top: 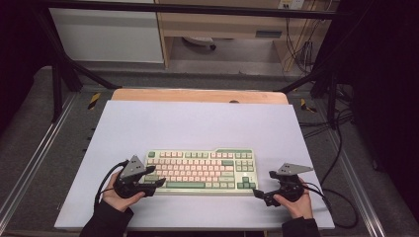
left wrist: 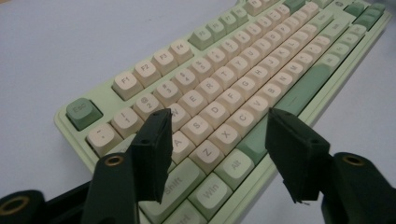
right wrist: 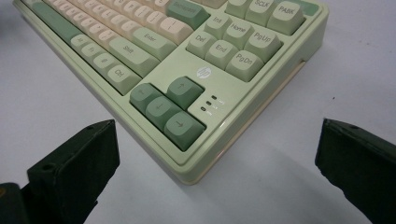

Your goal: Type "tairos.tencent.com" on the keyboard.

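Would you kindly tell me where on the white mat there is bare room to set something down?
The white mat is bare across its whole far half, between the keyboard and the wooden edge. A narrow bare strip runs along the near edge. It is crowded at the keyboard's two near corners, where the left tongs and right tongs sit.

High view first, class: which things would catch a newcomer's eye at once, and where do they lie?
The green and cream keyboard stands out, lying near the front edge of the pale table. A black gripper flanks each end: the left gripper reaches over its near left corner, jaws apart above the keys, and the right gripper sits by the near right corner, jaws wide, beside the dark green arrow keys.
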`<state>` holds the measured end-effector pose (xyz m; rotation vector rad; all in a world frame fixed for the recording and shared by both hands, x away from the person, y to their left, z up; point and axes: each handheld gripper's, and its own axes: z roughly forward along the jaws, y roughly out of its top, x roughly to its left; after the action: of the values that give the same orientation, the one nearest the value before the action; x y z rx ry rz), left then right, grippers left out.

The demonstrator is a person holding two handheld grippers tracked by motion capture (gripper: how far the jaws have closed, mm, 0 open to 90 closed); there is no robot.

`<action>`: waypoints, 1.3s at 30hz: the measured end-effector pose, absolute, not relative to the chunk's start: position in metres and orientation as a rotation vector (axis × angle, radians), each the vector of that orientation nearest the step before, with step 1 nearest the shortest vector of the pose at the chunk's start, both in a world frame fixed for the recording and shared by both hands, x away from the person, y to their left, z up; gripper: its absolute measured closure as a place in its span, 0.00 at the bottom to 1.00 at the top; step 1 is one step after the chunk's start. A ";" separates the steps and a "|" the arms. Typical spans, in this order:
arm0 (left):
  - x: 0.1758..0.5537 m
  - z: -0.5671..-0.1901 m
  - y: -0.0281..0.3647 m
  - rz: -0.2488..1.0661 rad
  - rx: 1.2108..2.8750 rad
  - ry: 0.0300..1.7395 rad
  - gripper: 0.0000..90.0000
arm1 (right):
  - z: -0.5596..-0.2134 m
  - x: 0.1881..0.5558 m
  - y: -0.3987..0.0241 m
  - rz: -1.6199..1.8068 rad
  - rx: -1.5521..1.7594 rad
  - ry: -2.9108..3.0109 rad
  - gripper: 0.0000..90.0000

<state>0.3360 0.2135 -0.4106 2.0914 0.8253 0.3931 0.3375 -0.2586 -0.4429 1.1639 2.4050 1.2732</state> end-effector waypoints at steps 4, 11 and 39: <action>0.338 -0.408 0.210 0.382 2.081 0.826 0.55 | -0.443 0.338 -0.259 1.269 1.162 2.405 0.00; 0.344 -0.407 0.201 0.345 2.083 0.826 0.67 | -0.443 0.338 -0.259 1.270 1.161 2.407 0.00; 0.361 -0.405 0.164 0.309 2.119 0.799 0.98 | -0.443 0.337 -0.259 1.272 1.165 2.411 0.00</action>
<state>0.3609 0.1635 -0.4055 2.1192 0.7995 0.3090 0.3374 -0.2585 -0.4429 1.1649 2.4108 1.2716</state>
